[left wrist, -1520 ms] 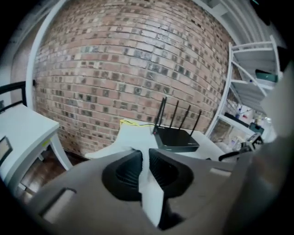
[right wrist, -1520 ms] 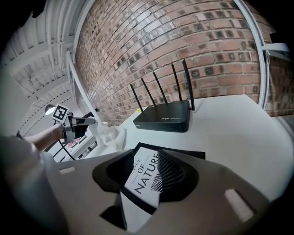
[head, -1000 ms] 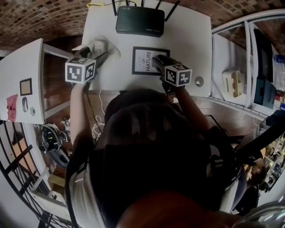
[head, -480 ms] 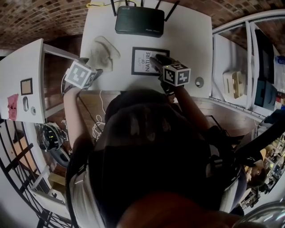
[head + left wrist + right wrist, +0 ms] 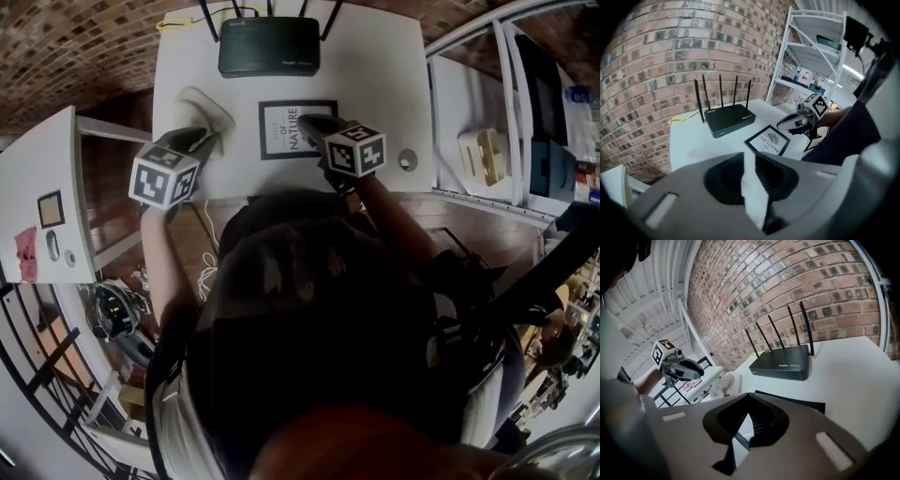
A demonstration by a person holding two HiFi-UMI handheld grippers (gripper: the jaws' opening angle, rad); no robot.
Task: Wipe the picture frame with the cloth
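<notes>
Left gripper, fingers just closed, pinches the soft, limp cloth by its edge; right gripper, fingers just shut empty, overlies the stiff picture frame.

Black router on the white table — brick wall behind it.

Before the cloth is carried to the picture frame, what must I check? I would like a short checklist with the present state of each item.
1. Left gripper holds the cloth: ok; its jaws have just been closing, with white cloth between them.
2. Cloth lifted off the table: not ok; most of it lies there.
3. Right gripper steadies the picture frame: cannot tell; jaws together above it, contact unclear.
4. Frame lies flat, face up: ok.
5. Router clear of the frame: ok; it stands apart, behind it.
</notes>
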